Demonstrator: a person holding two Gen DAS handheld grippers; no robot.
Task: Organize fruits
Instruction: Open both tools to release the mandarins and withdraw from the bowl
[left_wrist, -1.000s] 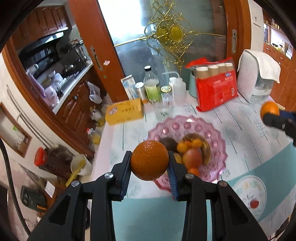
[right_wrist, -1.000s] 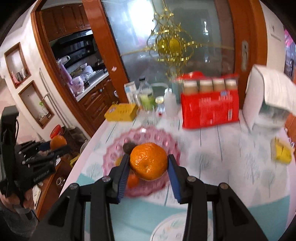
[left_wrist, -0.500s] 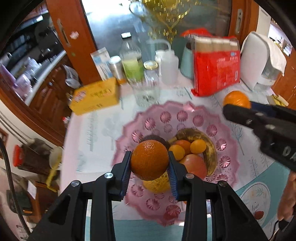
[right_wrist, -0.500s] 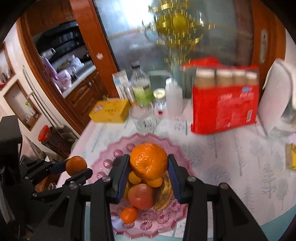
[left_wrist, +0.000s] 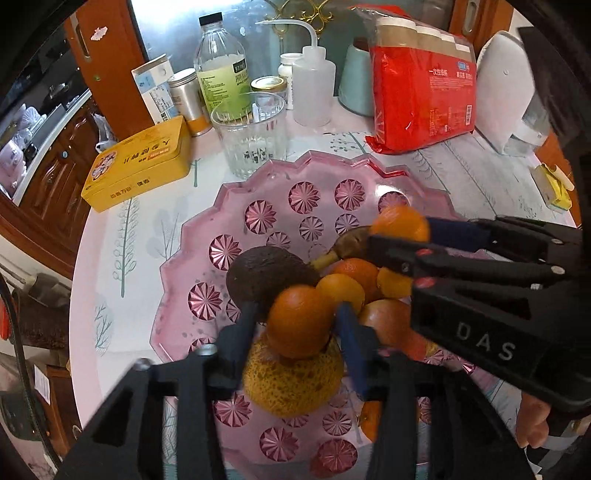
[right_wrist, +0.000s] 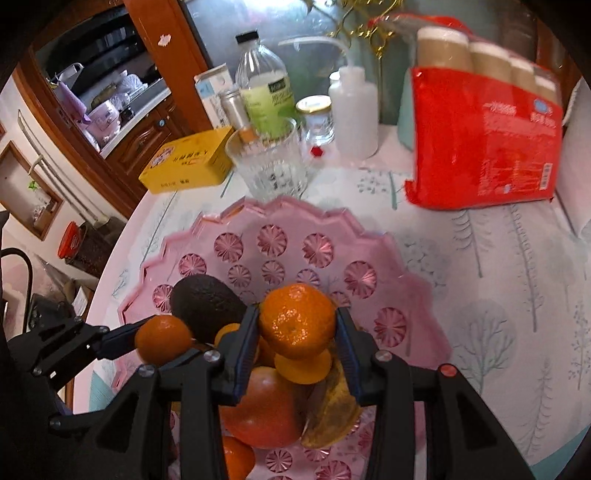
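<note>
- Two oranges in transit, one per gripper, both over pink fruit tray.
- L gripper: fingers pinching orange, sitting just above pile, over the large speckled yellow fruit at tray's 6 o'clock.
- R gripper: fingers pinching second orange, over pile centre; avocado at its 9 o'clock, apple beneath.
- Step, by my judgement: set both onto pile. Rec. lower until fruit seats in a hollow between neighbours, then part fingers slowly. Pile is heaped; round fruit likely to roll.
- Rec. release one side at a time; grippers close together, collision risk.
- Glass tumbler at tray's 12 o'clock, just beside rim; keep clear.
- Change vs 0.5 s ago: both grippers came down and inward over tray; R gripper now crosses L view at 3 o'clock, much nearer. Grip unchanged on both.
</note>
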